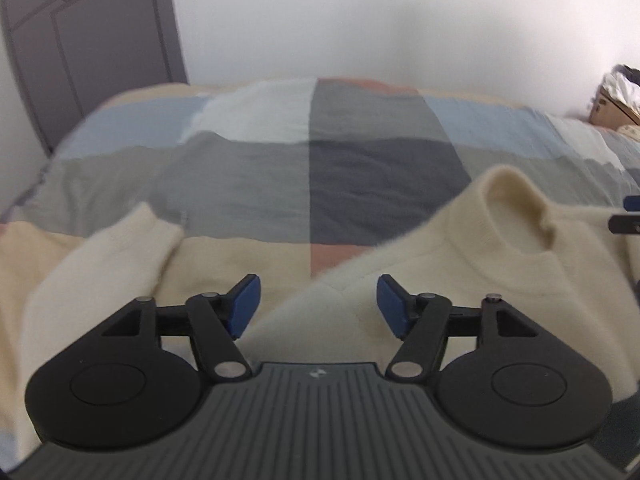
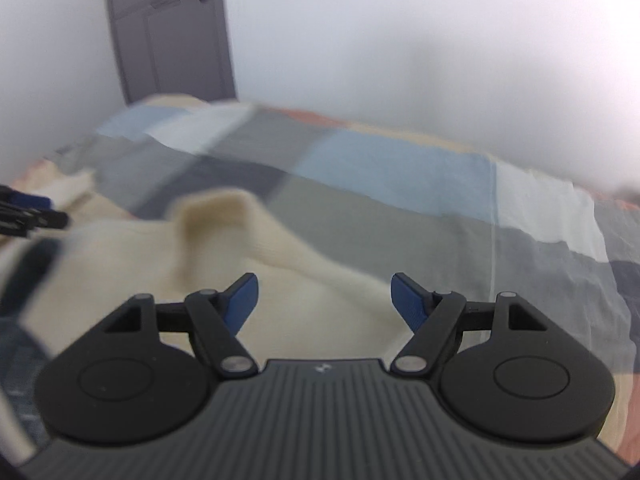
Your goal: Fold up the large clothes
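Observation:
A cream knitted sweater [image 1: 460, 280] lies spread on the bed, its high collar [image 1: 516, 208] standing up and one sleeve [image 1: 104, 264] stretched to the left. My left gripper [image 1: 318, 306] hovers over the shoulder area, blue pads wide apart with nothing between them. In the right wrist view the same sweater [image 2: 320, 312] and collar [image 2: 216, 216] lie below my right gripper [image 2: 324, 304], which is open and holds nothing. The other gripper's tips [image 2: 32, 216] show at the left edge there, and the right gripper's tip [image 1: 630, 220] shows at the right edge of the left wrist view.
A patchwork bedcover [image 1: 320, 160] in grey, blue, cream and pink covers the bed. A grey door [image 1: 88, 40] stands at the back left against a white wall. A bag or basket [image 1: 620, 100] sits at the far right. Both views are blurred.

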`<state>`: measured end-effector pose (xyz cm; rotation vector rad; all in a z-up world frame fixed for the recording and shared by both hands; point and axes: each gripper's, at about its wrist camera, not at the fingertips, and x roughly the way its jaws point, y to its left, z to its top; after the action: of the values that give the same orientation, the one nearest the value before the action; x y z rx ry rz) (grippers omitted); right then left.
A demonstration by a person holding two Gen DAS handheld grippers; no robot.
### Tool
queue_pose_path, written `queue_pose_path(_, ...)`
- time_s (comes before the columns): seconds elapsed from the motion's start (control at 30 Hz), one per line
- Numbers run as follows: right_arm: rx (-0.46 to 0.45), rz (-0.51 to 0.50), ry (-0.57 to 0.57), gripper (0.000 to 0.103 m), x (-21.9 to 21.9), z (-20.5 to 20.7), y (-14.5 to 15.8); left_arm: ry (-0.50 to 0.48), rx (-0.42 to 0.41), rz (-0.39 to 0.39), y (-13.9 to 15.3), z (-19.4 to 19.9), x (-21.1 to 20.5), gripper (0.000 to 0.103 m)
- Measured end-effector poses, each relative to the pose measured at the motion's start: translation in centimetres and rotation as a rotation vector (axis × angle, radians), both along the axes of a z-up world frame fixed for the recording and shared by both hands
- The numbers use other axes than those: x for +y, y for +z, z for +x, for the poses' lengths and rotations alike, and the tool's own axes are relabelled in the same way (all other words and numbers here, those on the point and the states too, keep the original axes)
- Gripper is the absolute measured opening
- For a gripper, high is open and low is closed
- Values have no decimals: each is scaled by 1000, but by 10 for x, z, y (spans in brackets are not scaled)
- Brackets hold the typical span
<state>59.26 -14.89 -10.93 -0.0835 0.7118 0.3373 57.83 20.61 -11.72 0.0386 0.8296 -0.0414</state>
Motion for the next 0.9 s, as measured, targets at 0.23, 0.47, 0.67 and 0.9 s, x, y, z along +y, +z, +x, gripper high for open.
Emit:
queue_pose_path(0.23, 123, 120, -60, 74, -38, 34, -43, -63, 38, 6, -46, 15, 1, 77)
queue_pose_path(0.47, 150, 102, -5, 16, -24, 20, -27, 10, -14, 95, -30, 3, -20, 22)
queue_pose_path(0.67, 24, 52, 18, 13, -20, 13, 22, 53, -32, 166, 13, 7, -25, 18)
queue_pose_path(0.9, -53, 51, -34, 12, -22, 40, 31, 153, -110, 96, 20, 37, -5, 18)
